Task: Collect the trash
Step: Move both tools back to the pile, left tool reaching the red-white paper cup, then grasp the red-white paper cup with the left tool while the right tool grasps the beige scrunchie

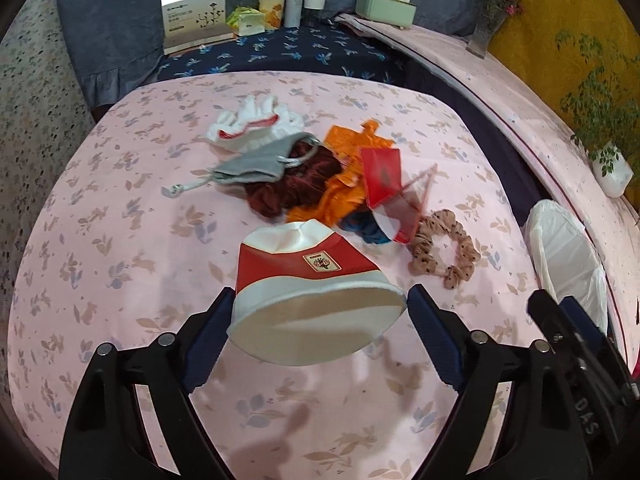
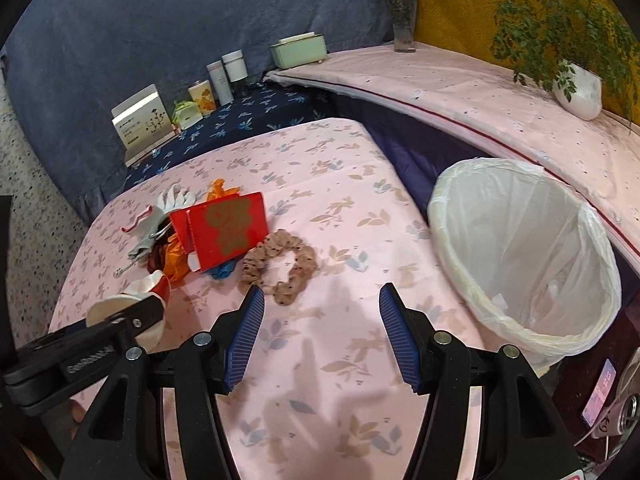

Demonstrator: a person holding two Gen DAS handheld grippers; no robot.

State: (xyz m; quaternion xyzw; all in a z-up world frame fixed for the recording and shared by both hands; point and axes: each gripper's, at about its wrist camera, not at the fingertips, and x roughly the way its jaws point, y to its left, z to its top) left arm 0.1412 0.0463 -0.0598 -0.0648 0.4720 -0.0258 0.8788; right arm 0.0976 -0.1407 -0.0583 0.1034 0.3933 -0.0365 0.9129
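My left gripper [image 1: 320, 304] is shut on a squashed red and white paper cup [image 1: 308, 280] and holds it above the pink table; the cup also shows in the right wrist view [image 2: 132, 300]. My right gripper [image 2: 322, 300] is open and empty, over the table near a tan dotted scrunchie [image 2: 280, 266]. A bin with a white liner [image 2: 524, 256] stands to its right, beside the table; it also shows in the left wrist view [image 1: 568, 256]. A pile lies on the table: a red box [image 2: 228, 232], an orange wrapper [image 1: 340, 188], a white glove [image 1: 252, 124], a grey pouch [image 1: 256, 164], a dark red cloth [image 1: 296, 188].
The table has a pink floral cloth [image 1: 120, 240]. Behind it, on a navy cloth, stand a card box [image 1: 194, 14], tins and bottles [image 1: 294, 2] and a green tissue box [image 1: 386, 8]. A side shelf holds a flower vase [image 2: 404, 20] and a potted plant [image 2: 576, 88].
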